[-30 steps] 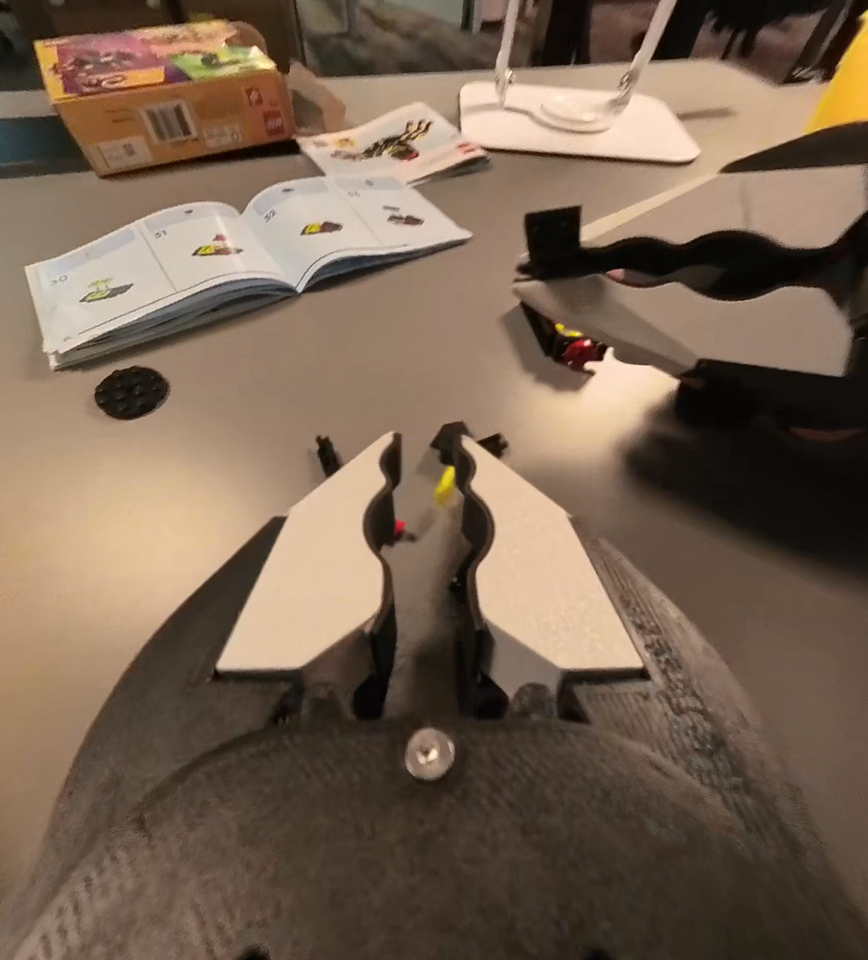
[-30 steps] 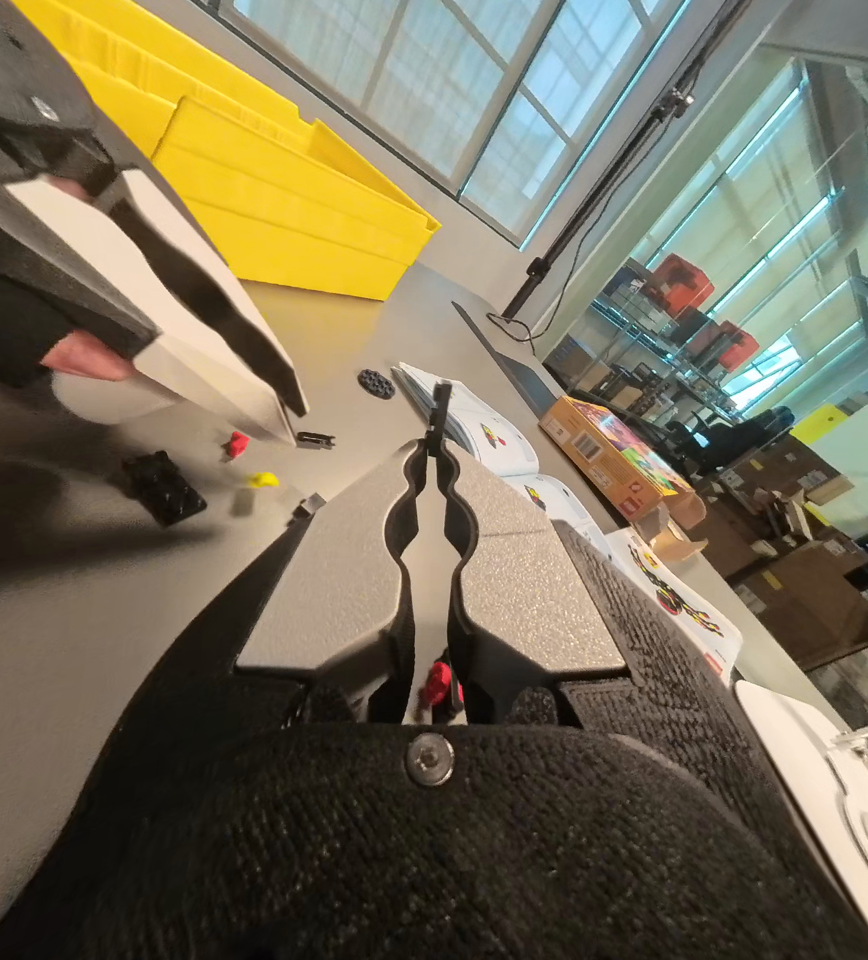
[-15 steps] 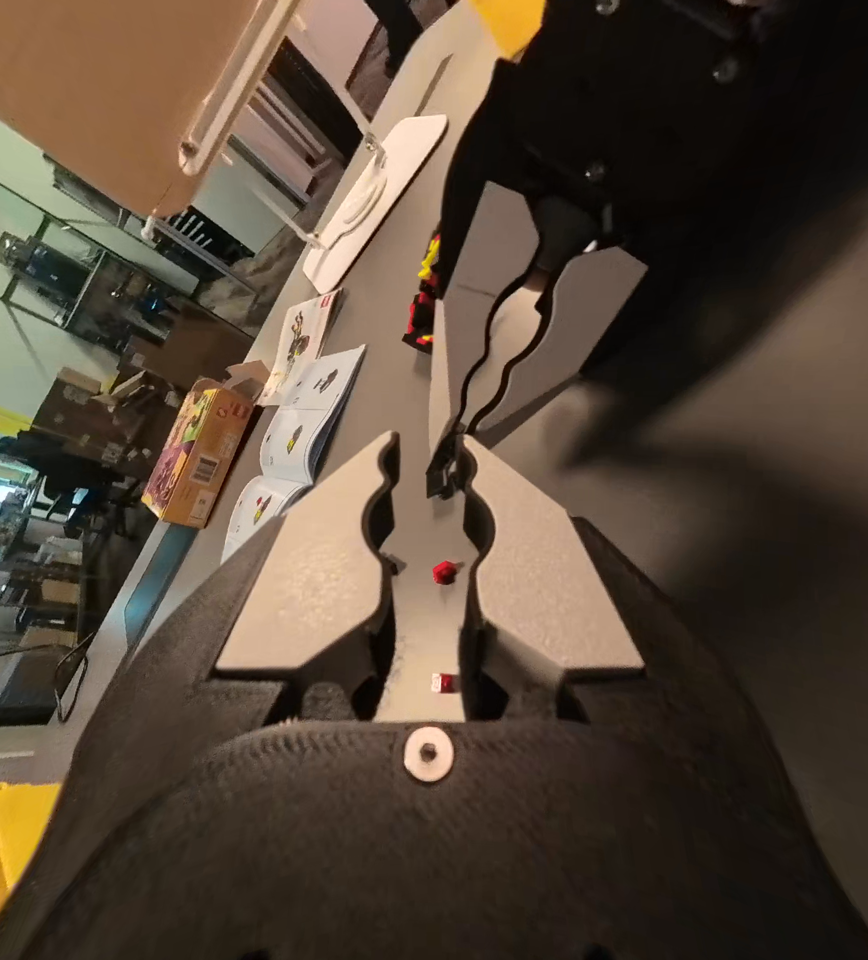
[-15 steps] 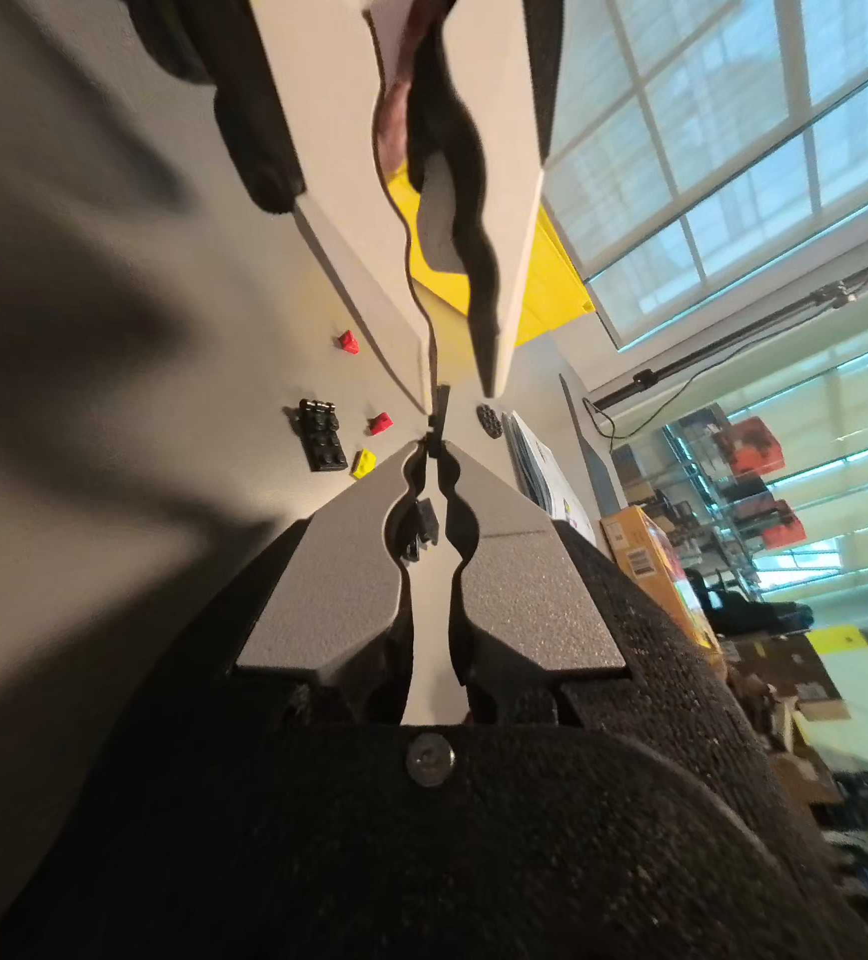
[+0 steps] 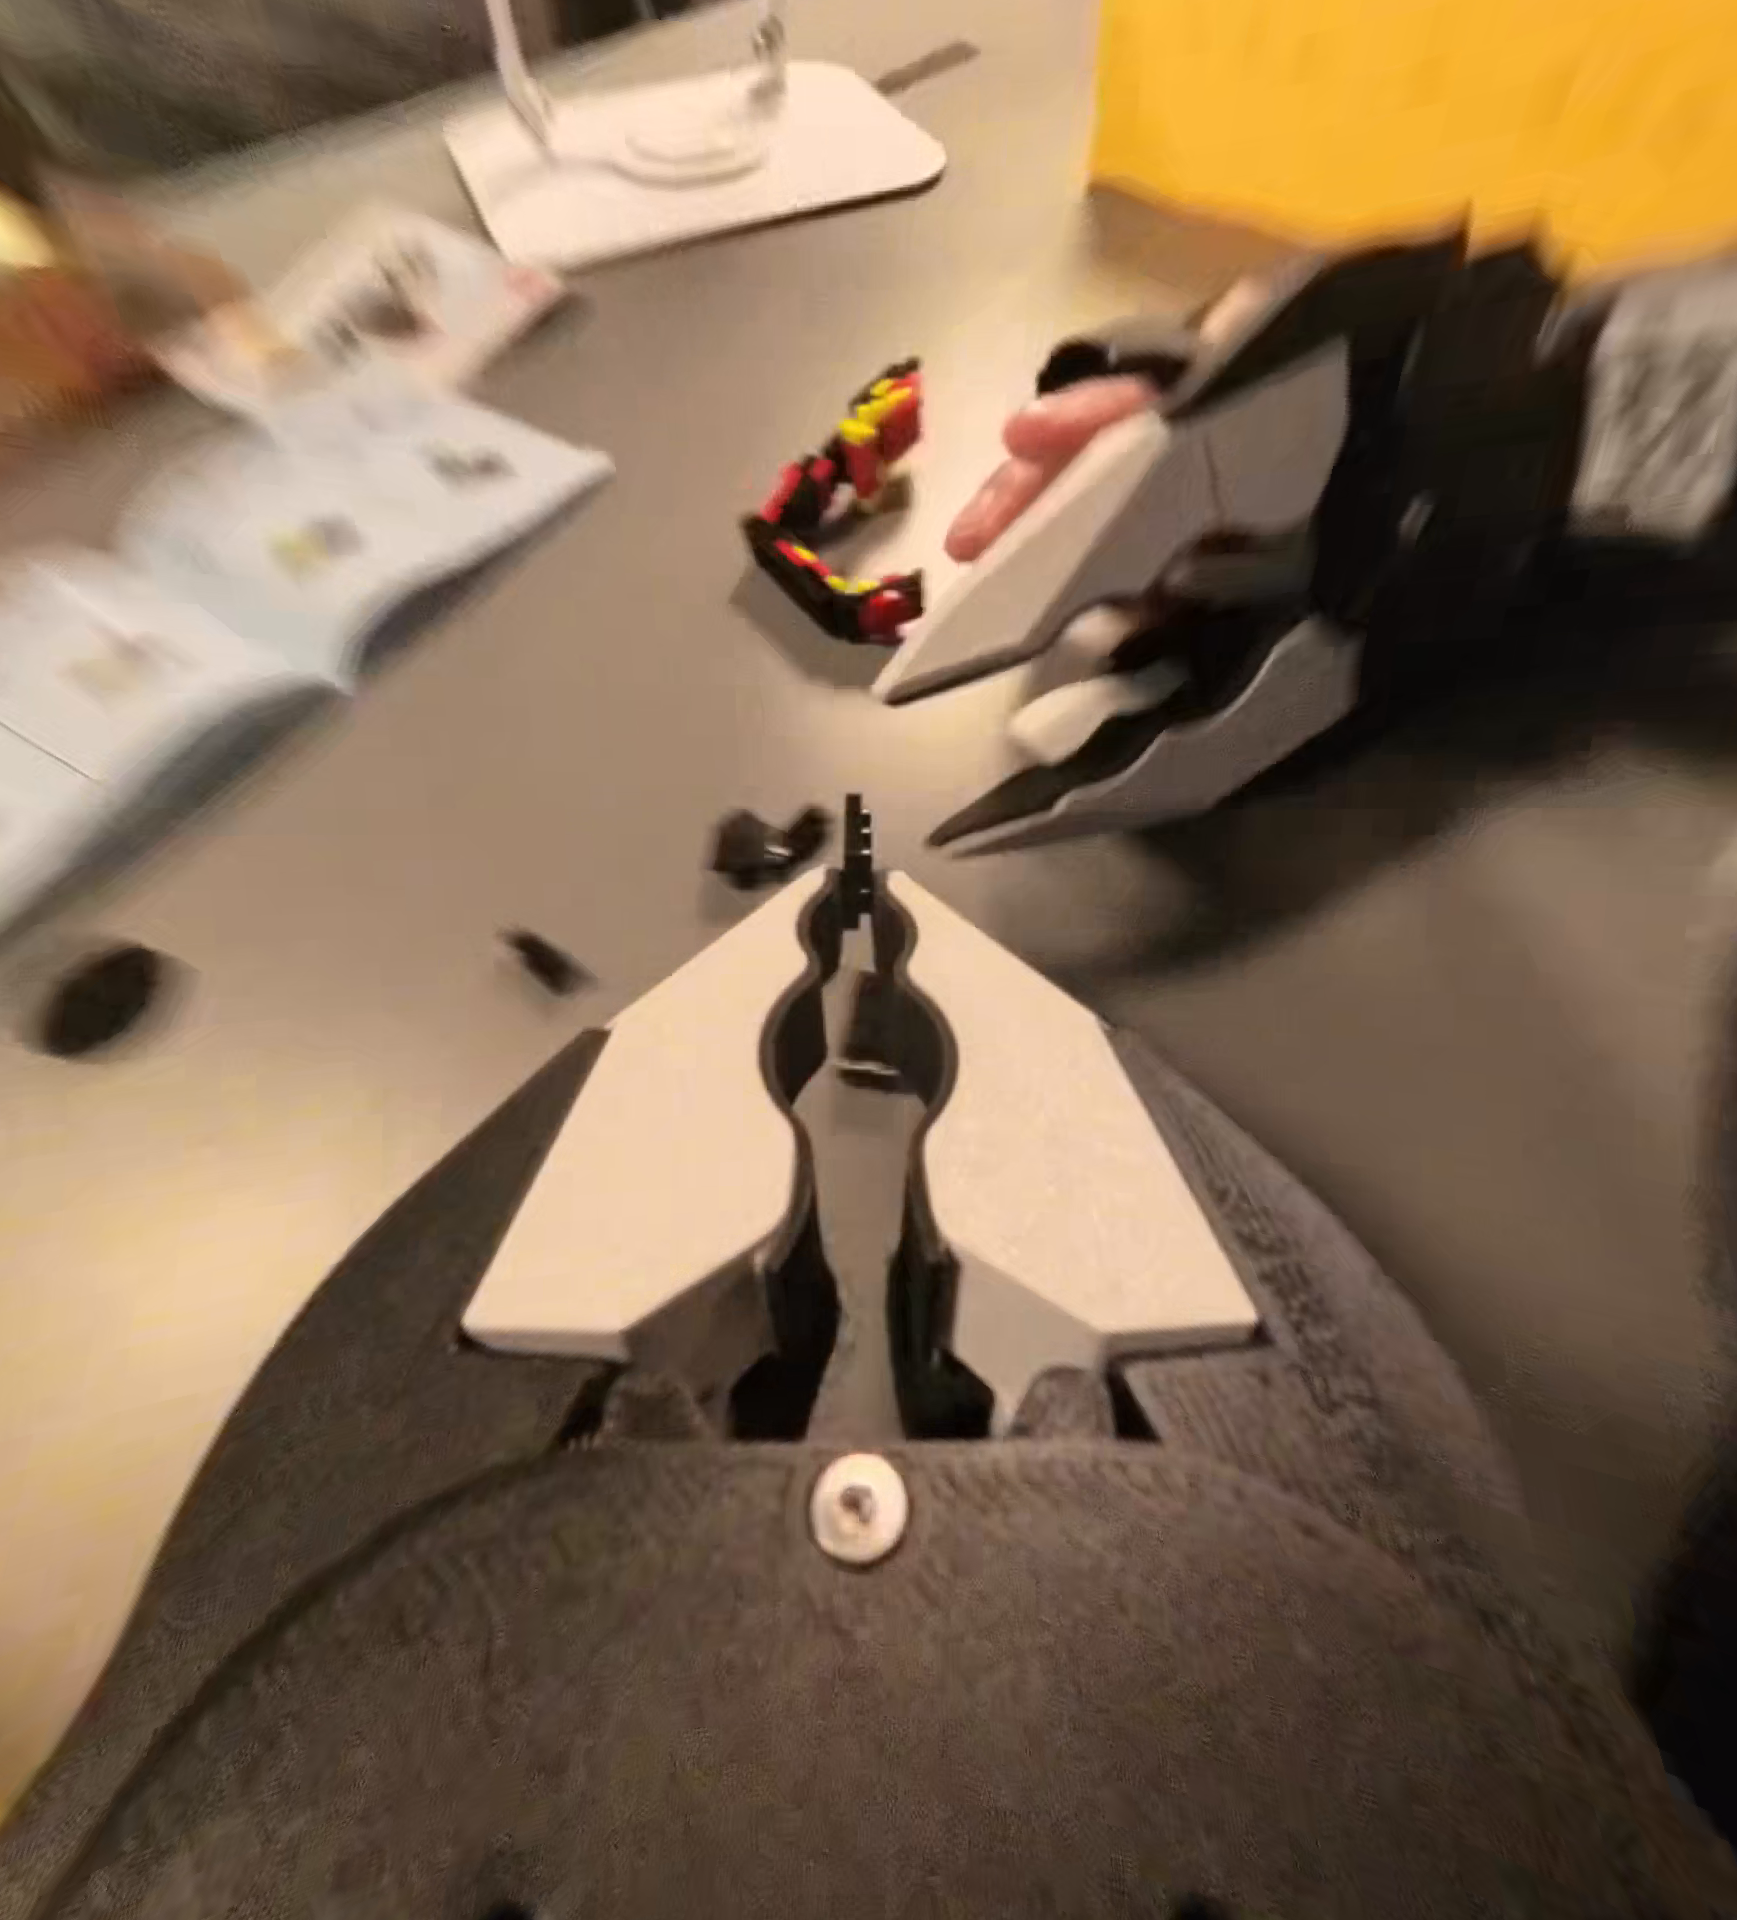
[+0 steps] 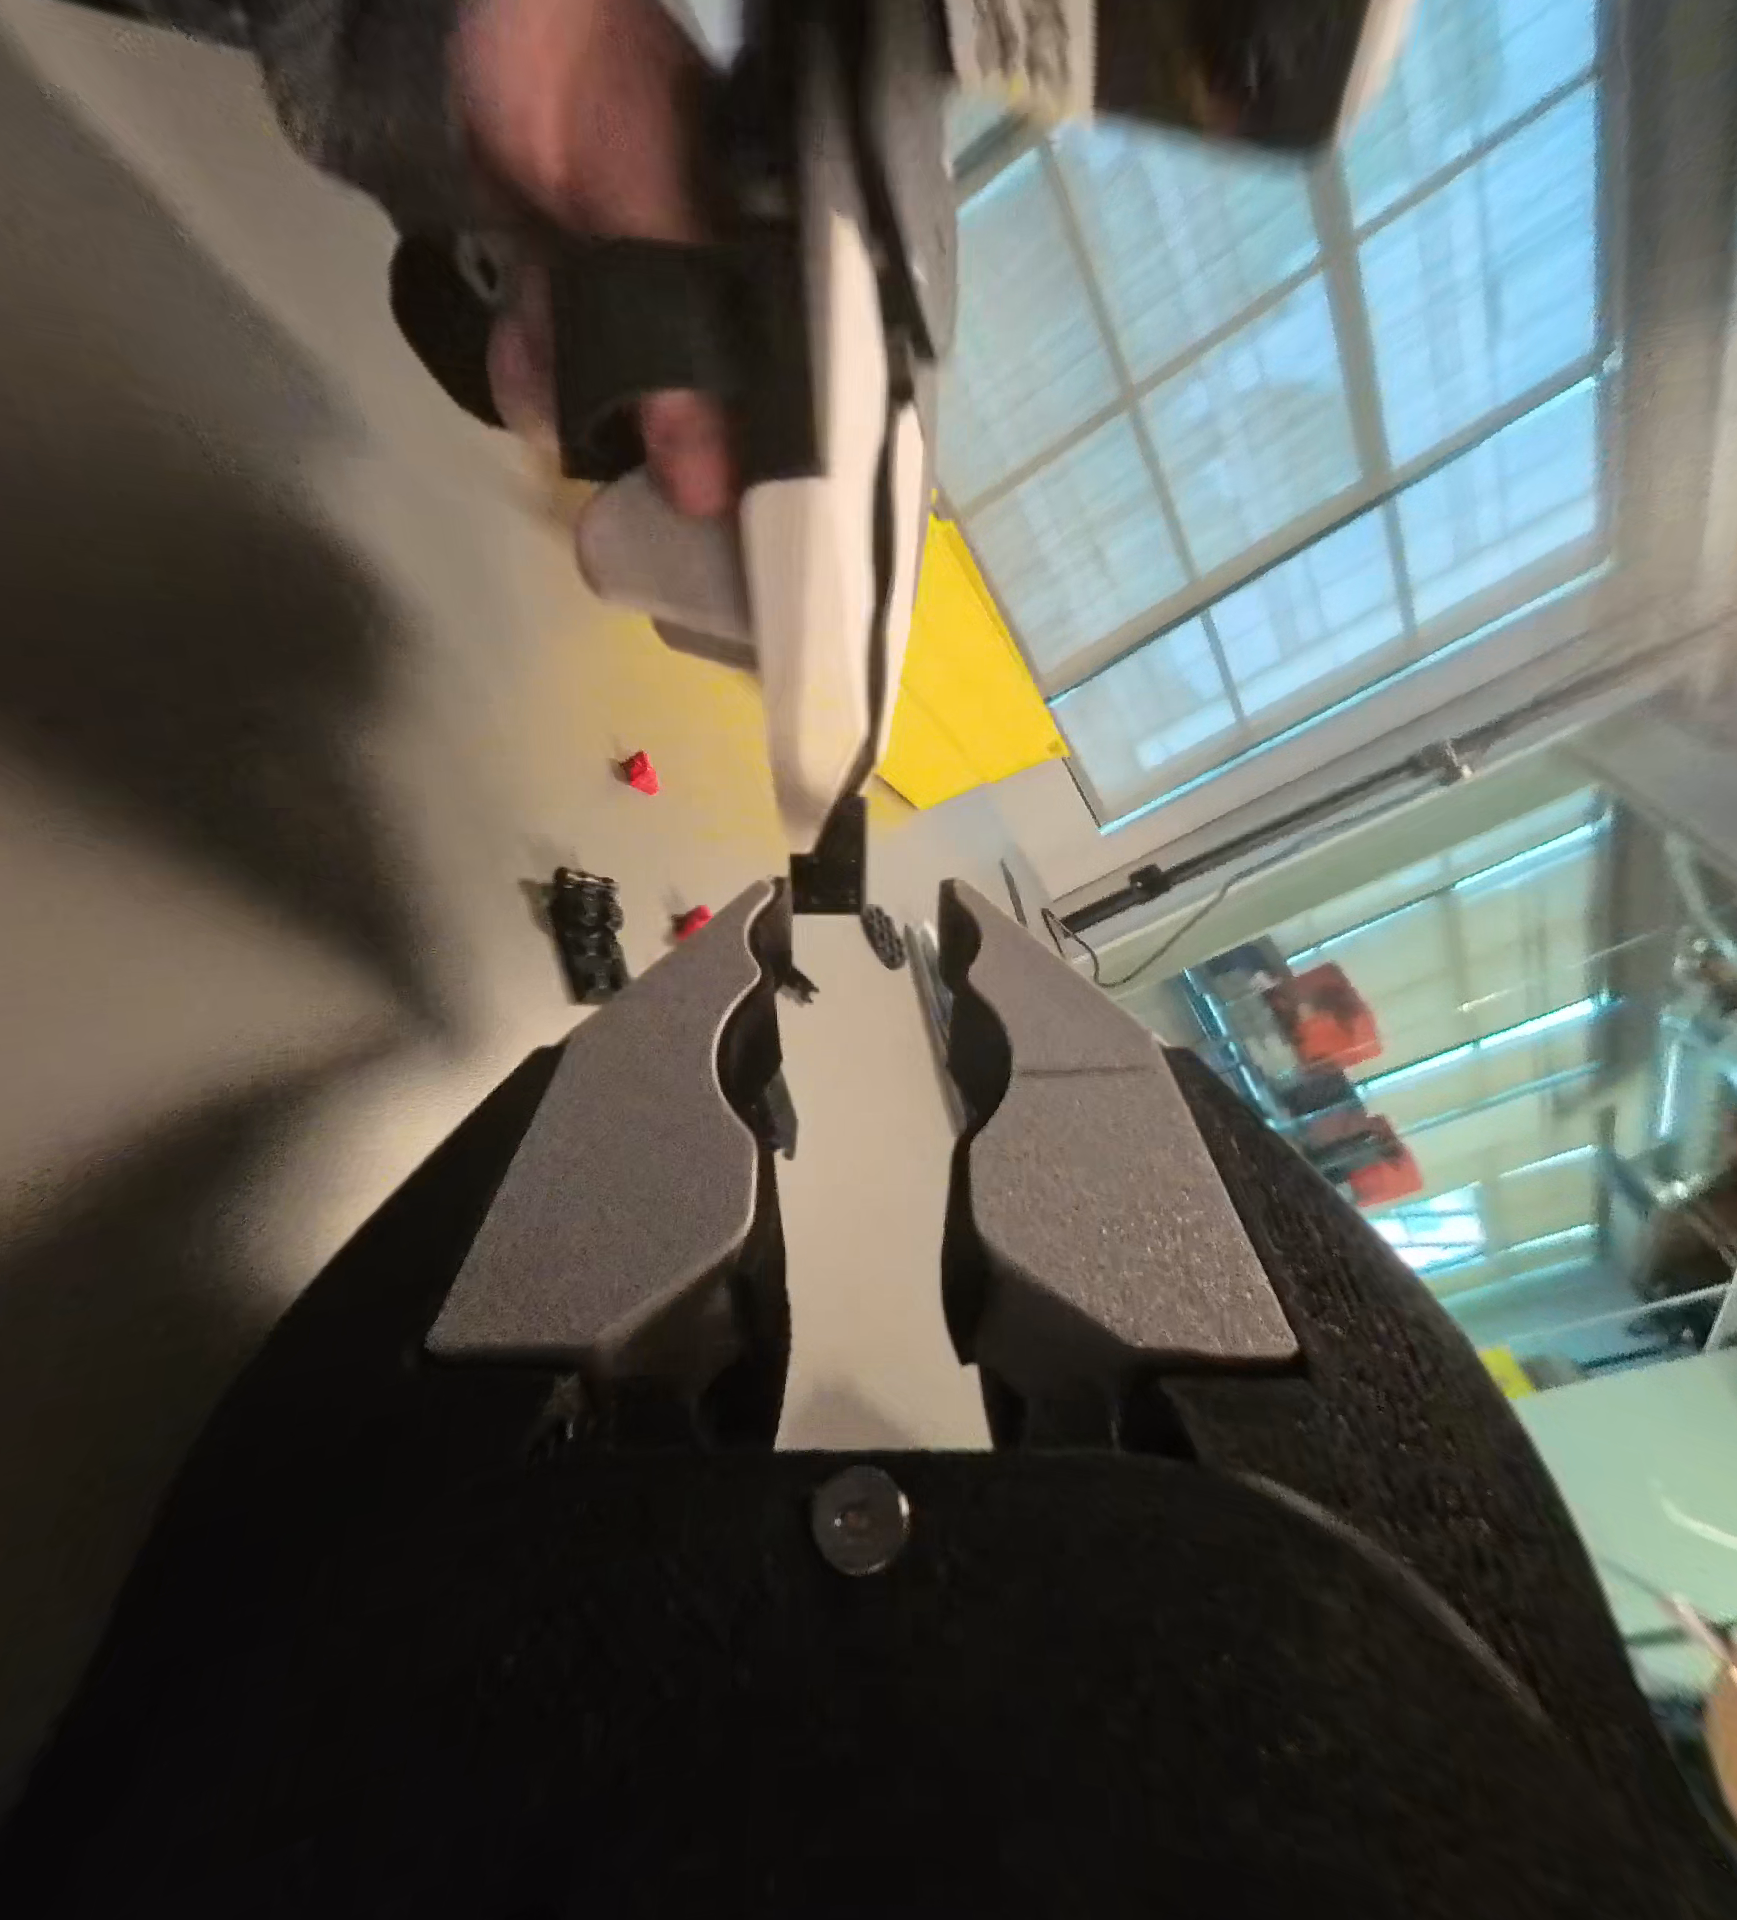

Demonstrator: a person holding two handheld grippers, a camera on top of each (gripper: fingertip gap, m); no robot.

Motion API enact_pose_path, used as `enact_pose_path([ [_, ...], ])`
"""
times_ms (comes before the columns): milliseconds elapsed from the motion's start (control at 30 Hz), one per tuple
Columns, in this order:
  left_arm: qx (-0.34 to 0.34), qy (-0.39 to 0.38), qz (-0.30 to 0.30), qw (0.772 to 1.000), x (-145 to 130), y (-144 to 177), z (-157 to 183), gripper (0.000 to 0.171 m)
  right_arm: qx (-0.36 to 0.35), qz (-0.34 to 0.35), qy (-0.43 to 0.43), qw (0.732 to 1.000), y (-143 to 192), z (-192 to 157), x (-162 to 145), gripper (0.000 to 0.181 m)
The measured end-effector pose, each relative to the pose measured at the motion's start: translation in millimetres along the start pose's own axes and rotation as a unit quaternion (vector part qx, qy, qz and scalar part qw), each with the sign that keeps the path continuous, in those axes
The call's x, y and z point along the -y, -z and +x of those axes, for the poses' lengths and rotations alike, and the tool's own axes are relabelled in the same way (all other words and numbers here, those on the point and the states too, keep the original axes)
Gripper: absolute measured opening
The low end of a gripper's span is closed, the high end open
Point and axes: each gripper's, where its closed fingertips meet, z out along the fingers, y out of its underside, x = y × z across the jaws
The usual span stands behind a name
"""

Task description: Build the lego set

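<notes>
My left gripper (image 5: 856,883) is shut on a small black lego plate (image 5: 856,847) that stands on edge between its tips. In the right wrist view the left gripper (image 6: 838,795) comes down from above, and the black plate (image 6: 831,868) hangs from its tips. My right gripper (image 6: 859,896) is open, and the plate sits just inside its left fingertip; I cannot tell if they touch. It also shows open at the right of the left wrist view (image 5: 911,769). A red, yellow and black lego build (image 5: 843,530) lies on the grey table beyond.
An open instruction booklet (image 5: 220,582) and a black round piece (image 5: 100,997) lie at the left. Small black parts (image 5: 760,836) lie near my left tips. A black brick (image 6: 589,935) and red bits (image 6: 640,774) lie loose. A white lamp base (image 5: 687,156) and a yellow bin (image 5: 1466,104) stand behind. Less than 4 cm separates the two grippers' tips. Left tips and right tips are each some 5 cm from the black brick (image 6: 589,935).
The black plate has passed from my right gripper to my left. The left gripper has shut on it and the right has opened. Both views have swung, with motion blur.
</notes>
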Motion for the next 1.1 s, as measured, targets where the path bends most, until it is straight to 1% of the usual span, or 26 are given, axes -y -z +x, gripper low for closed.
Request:
enact_pose_path([
  [33, -0.046, 0.09, 0.007, 0.995, -0.2, 0.2, 4.7, 0.004, 0.008, 0.001, 0.014, 1.0, -1.0, -5.0, 2.1, 0.026],
  [67, -0.076, 0.172, 0.019, 0.982, 1.0, 0.8, 4.6, 0.004, 0.015, 0.0, 0.026, 1.0, -2.0, -9.8, 3.3, 0.024],
  [100, -0.103, 0.23, 0.03, 0.967, 1.6, 1.7, 4.8, 0.004, 0.022, -0.003, 0.035, 0.999, -2.8, -13.8, 3.3, 0.02],
  [133, -0.121, 0.266, 0.033, 0.956, -0.1, 1.9, 5.3, 0.004, 0.029, -0.007, 0.039, 0.999, -3.4, -16.9, 2.3, 0.015],
  [200, -0.127, 0.297, 0.023, 0.946, -8.4, -0.6, 4.6, 0.004, 0.027, -0.014, 0.04, 0.999, -4.1, -16.1, -0.1, 0.013],
  [267, -0.139, 0.315, 0.016, 0.939, -12.4, -2.7, 7.8, 0.004, 0.021, -0.012, 0.035, 0.999, -4.1, -13.5, 0.7, 0.017],
  [333, -0.159, 0.329, 0.018, 0.931, -11.7, -3.5, 12.2, 0.004, 0.032, -0.013, 0.028, 0.999, -4.7, -16.5, 0.6, 0.02],
  [433, -0.17, 0.344, 0.027, 0.923, -10.3, -4.5, 12.1, 0.004, 0.071, -0.015, 0.005, 0.997, -4.6, -27.2, 0.4, 0.022],
  [500, -0.183, 0.354, 0.04, 0.916, -6.6, -3.2, 13.3, 0.004, 0.068, -0.022, -0.006, 0.997, -5.4, -24.7, -1.7, 0.024],
  [533, -0.188, 0.352, 0.038, 0.916, -7.2, -3.0, 14.7, 0.004, 0.069, -0.024, -0.011, 0.997, -5.7, -24.4, -2.9, 0.024],
  [600, -0.193, 0.347, 0.034, 0.917, -8.2, -3.8, 18.0, 0.003, 0.077, -0.027, -0.02, 0.996, -6.0, -26.2, -4.0, 0.014],
  [667, -0.191, 0.342, 0.036, 0.919, -8.3, -4.1, 17.3, 0.003, 0.083, -0.032, -0.031, 0.996, -6.4, -26.2, -4.9, 0.014],
  [733, -0.181, 0.339, 0.05, 0.922, -5.4, -3.8, 16.1, 0.004, 0.085, -0.031, -0.059, 0.994, -6.7, -23.6, -5.3, 0.014],
  [767, -0.168, 0.325, 0.06, 0.929, -3.6, -3.4, 15.2, 0.004, 0.087, -0.031, -0.079, 0.993, -6.7, -21.8, -6.7, 0.014],
  [833, -0.131, 0.264, 0.083, 0.952, -1.9, 0.8, 13.0, 0.019, 0.086, -0.041, -0.106, 0.99, -6.6, -16.1, -14.8, 0.014],
  [867, -0.102, 0.23, 0.091, 0.964, -3.0, 3.5, 9.4, 0.027, 0.082, -0.045, -0.111, 0.989, -6.4, -12.7, -18.7, 0.014],
  [900, -0.066, 0.192, 0.086, 0.975, -7.6, 4.6, 3.9, 0.028, 0.084, -0.047, -0.116, 0.989, -6.4, -11.3, -21.3, 0.014],
  [967, -0.005, 0.112, 0.04, 0.993, -23.8, 1.8, -4.7, 0.029, 0.094, -0.047, -0.122, 0.987, -6.5, -12.4, -22.2, 0.014],
  [1033, -0.002, 0.052, -0.006, 0.999, -34.0, -4.0, 0.6, 0.035, 0.109, -0.047, -0.119, 0.986, -6.1, -16.9, -21.6, 0.014],
  [1100, 0.01, 0.014, -0.049, 0.999, -45.2, -10.8, -1.1, 0.04, 0.128, -0.048, -0.116, 0.984, -5.7, -22.7, -21.4, 0.014],
])
